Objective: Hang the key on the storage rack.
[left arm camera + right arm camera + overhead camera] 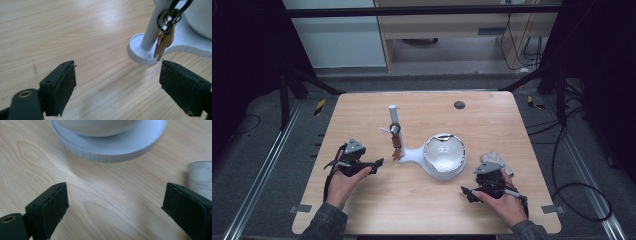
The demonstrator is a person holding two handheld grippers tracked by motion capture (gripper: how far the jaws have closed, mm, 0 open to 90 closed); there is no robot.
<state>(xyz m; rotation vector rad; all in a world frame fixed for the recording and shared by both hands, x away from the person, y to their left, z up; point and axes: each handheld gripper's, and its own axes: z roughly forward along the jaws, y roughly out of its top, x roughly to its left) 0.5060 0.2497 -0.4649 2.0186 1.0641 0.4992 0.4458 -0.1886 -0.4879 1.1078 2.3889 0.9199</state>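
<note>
The wooden surface (pixel 422 200) carries a white stand (pixel 412 156) near its middle: a flat base with a round end that holds a white bowl (pixel 444 154), and a narrow arm running left to a small round foot. From that foot a white post (pixel 394 120) rises, and a set of dark rings with brass keys (pixel 396 142) hangs against it, the keys dangling low beside the foot.

Left gripper (pixel 374 163) sits in the person's left hand (pixel 343 180), low over the surface, well to the left of the stand and pointing right toward the post. Its jaws are spread wide, nothing between them. In the left gripper view the two black pads frame bare wood, with the post's foot (pixel 140 51) and the keys (pixel 163 42) just beyond the right-hand pad, apart from it.

Right gripper (pixel 468 192) rests in the right hand (pixel 504 205) at the near right of the surface, below and right of the bowl. Its jaws, too, stand wide apart and hold nothing. The right gripper view looks across wood to the round base under the bowl (pixel 100 127). A pale, blurred roll-like thing (pixel 201 178) sits at its right edge; what it is cannot be told.
</note>
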